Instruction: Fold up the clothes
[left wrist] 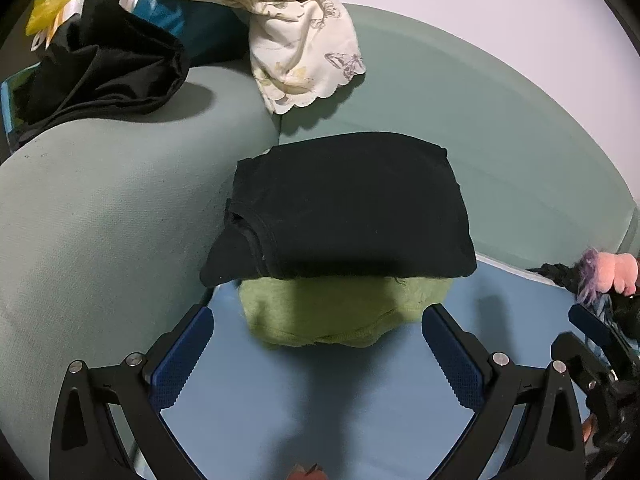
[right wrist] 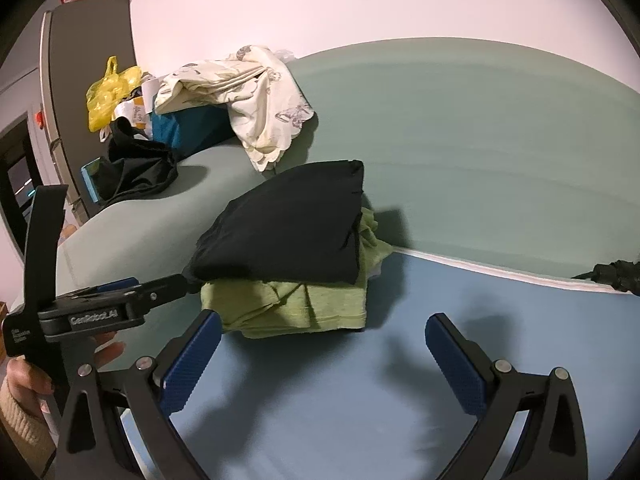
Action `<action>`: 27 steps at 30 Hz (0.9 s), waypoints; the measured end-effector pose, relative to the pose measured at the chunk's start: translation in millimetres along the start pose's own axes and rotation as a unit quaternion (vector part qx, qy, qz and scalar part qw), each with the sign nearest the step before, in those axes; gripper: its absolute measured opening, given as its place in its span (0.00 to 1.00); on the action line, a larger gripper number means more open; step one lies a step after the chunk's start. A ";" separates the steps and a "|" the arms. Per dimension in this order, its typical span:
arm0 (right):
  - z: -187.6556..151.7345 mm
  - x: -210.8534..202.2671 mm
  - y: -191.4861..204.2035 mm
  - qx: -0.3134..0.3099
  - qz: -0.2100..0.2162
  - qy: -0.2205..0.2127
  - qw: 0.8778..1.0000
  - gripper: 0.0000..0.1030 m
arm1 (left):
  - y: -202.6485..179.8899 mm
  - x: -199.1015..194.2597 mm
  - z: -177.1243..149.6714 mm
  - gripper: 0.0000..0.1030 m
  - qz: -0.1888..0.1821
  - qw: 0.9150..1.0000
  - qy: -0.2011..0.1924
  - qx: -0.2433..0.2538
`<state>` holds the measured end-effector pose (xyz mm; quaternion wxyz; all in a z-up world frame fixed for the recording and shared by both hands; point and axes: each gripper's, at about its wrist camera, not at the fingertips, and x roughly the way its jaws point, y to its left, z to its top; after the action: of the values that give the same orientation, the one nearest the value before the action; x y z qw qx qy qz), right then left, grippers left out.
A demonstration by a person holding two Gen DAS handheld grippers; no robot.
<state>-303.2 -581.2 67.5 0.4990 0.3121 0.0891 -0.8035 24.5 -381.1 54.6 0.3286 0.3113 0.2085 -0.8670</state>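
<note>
Green garment [left wrist: 340, 316] mostly hidden under folded black garment [left wrist: 352, 208], open left tongs [left wrist: 318, 340]

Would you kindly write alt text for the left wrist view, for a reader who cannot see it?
A folded black garment lies stacked on a folded green garment on a blue sheet, with the open left gripper empty in front of the stack. Behind, on a pale green sofa, sit a crumpled black garment and a cream butterfly-print cloth.

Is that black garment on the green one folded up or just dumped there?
Folded. The black garment lies as a neat flat rectangle with stacked layers at its edge, on the folded green garment.
</note>
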 end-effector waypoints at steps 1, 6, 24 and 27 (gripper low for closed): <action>-7.9 -10.0 -1.1 0.002 0.001 -0.001 1.000 1.00 | -1.4 -1.0 0.4 1.00 0.007 1.000 -0.006 0.006; -0.3 18.0 13.3 0.000 0.005 -0.001 1.000 1.00 | -11.1 -5.7 0.5 1.00 0.028 0.999 -0.023 0.036; -0.6 6.1 23.1 -0.030 0.004 0.003 1.000 1.00 | -18.9 -8.8 0.5 1.00 0.036 0.998 -0.028 0.049; -2.2 5.1 18.1 -0.033 -0.003 -0.001 0.999 1.00 | -20.3 -7.0 1.4 1.00 0.028 0.998 -0.029 0.052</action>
<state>-288.4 -592.7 65.8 0.5064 0.2941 0.1160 -0.8023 13.9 -364.7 63.5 0.3416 0.3086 0.1446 -0.8759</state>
